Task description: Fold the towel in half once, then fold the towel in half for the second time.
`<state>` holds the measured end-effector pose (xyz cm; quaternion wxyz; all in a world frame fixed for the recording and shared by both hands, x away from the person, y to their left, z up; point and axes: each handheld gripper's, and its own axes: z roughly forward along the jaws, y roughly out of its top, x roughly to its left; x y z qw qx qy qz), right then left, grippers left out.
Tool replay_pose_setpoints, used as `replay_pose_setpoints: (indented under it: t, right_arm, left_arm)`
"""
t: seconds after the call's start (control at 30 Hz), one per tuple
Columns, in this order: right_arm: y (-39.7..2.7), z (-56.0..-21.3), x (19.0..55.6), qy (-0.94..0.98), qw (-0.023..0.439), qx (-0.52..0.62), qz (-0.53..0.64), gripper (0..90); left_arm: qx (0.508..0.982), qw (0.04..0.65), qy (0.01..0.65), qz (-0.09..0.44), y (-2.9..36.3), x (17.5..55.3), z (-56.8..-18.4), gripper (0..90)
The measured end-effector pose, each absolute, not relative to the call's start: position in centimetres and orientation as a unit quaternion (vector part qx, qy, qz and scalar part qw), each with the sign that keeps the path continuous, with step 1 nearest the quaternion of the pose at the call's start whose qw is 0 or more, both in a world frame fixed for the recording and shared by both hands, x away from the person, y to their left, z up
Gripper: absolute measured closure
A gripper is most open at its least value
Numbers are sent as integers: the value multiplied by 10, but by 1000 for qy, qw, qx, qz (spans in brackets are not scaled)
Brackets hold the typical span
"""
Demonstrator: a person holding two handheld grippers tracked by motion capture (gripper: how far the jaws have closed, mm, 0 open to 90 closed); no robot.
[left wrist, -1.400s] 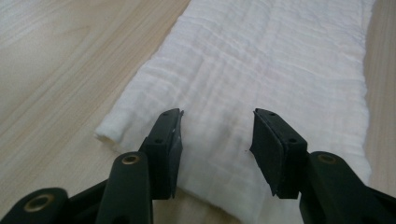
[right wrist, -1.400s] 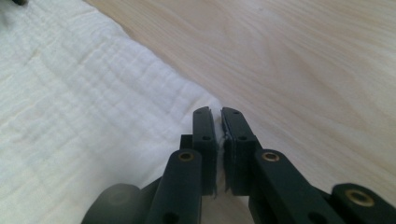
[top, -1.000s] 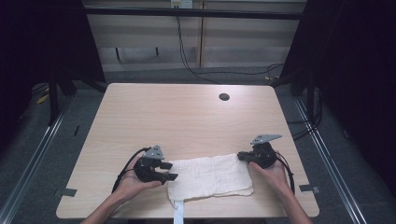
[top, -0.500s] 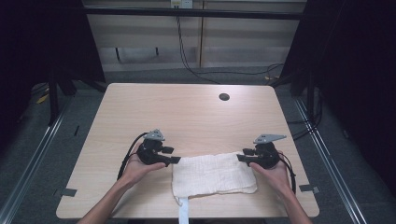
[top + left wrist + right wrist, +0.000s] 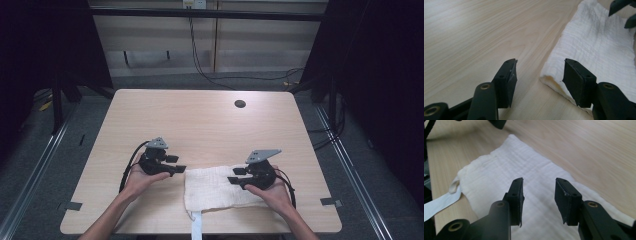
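1. A white, waffle-textured folded cloth [image 5: 217, 189] lies flat on the pale wood-grain tabletop [image 5: 200, 125], in the lower middle of the high view, close to the near edge.
2. The cloth is roughly rectangular with soft, slightly uneven edges; a fine grid of small squares covers its surface in the left claw view [image 5: 596, 47] and the right claw view [image 5: 506, 175].
3. A smooth white fabric strap [image 5: 197, 230] runs from the cloth's lower left corner over the tabletop's near edge; in the right claw view it shows at the left edge of the frame [image 5: 439, 203], joined to the cloth by a small loop.
4. The left claw [image 5: 176, 165], matte black and held in the person's left hand [image 5: 140, 177], sits at the cloth's left edge with its jaws apart; in its own view [image 5: 539, 75] one jaw is over bare wood and the other over the cloth's thick folded corner.
5. The right claw [image 5: 235, 176], held in the right hand [image 5: 272, 192], is over the cloth's right part with its jaws apart and nothing between them; in its own view [image 5: 537, 192] the cloth lies under both jaws.
6. A small dark round hole [image 5: 240, 104] sits in the upper right of the tabletop.
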<state>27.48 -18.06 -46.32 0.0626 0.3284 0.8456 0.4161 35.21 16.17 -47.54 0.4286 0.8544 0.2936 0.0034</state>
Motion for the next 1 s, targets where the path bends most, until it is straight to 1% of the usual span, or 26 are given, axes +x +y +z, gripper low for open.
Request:
replay_pose_setpoints:
  t: [0.27, 0.5, 0.6, 0.67, 0.8, 0.87, 0.93, 1.0]
  right_arm:
    - [-150, -463, 261, 859, 41, 294, 417, 588]
    - [-114, -468, 258, 873, 12, 258, 413, 583]
    - [-102, -470, 256, 876, 3, 250, 413, 576]
    - [-95, -471, 255, 876, -2, 247, 414, 560]
    - [-81, -473, 252, 881, -11, 236, 410, 561]
    - [-75, -472, 252, 885, -13, 227, 406, 569]
    - [-69, -473, 253, 890, -22, 217, 400, 618]
    - [-63, -477, 253, 893, -23, 212, 397, 629]
  left_arm:
    - [855, 427, 296, 10, 165, 355, -475, 436]
    - [860, 421, 288, 12, 164, 354, -476, 431]
    - [857, 428, 287, 6, 163, 354, -475, 431]
    - [855, 431, 287, 1, 161, 356, -475, 429]
    - [856, 431, 285, 1, 153, 362, -473, 429]
    - [857, 428, 287, -2, 147, 368, -475, 431]
    - [855, 426, 295, -4, 144, 370, -479, 430]
    - [862, 416, 291, -2, 142, 368, -480, 428]
